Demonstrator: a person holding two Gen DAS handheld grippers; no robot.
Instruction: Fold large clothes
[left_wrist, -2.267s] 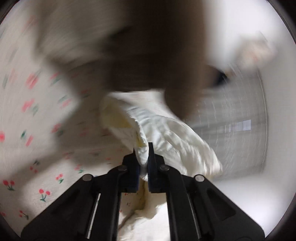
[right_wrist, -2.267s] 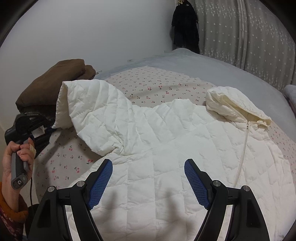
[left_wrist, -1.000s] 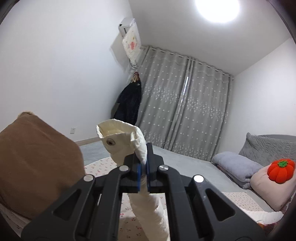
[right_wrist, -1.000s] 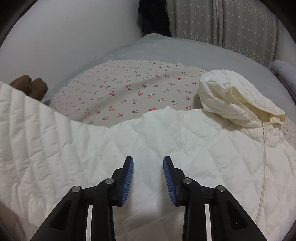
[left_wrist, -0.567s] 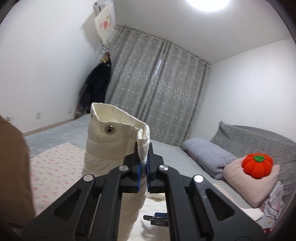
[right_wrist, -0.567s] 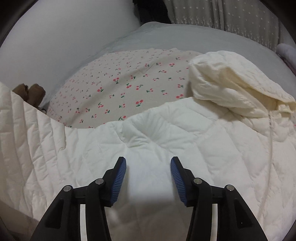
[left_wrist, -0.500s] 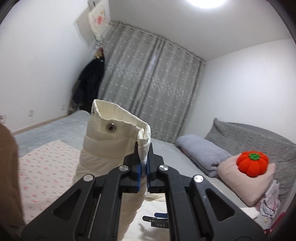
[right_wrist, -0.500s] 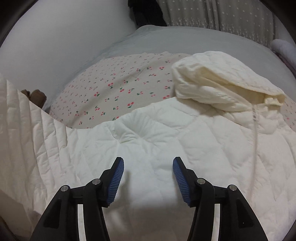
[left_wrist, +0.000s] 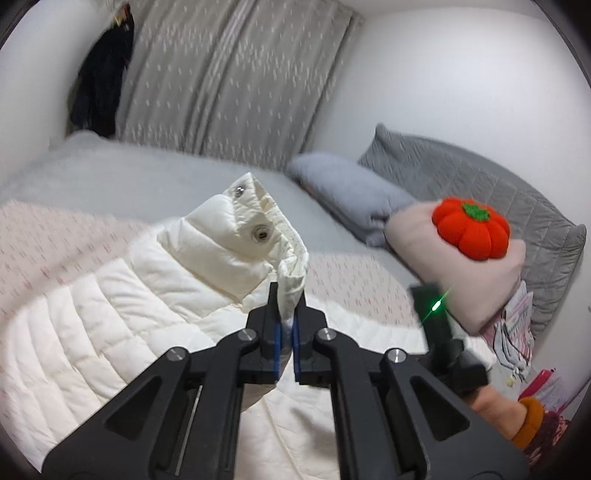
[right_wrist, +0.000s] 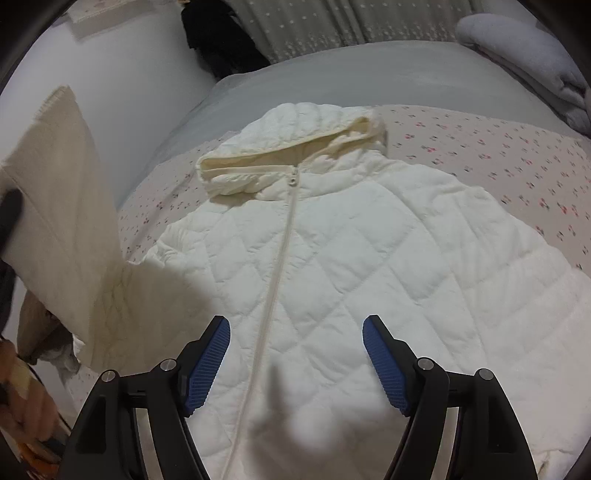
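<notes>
Through the left wrist camera, we see our left gripper (left_wrist: 286, 314) pinching the snap-buttoned sleeve cuff (left_wrist: 273, 243), now swung down from ceiling height to hang over the white quilted jacket (left_wrist: 110, 314) ahead. Through the right wrist camera, our right gripper (right_wrist: 295, 354) is opening, nothing between its jaws, above the jacket's zipper (right_wrist: 284, 240); the sleeve fold looks half done.

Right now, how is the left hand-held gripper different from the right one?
The left hand-held gripper is shut, pinching the cuff of the white quilted jacket's sleeve; the right hand-held gripper is opening, with nothing pinched. The left lifts its sleeve; the right hovers over the jacket's zipped front. Both have black arms and blue pads.
</notes>
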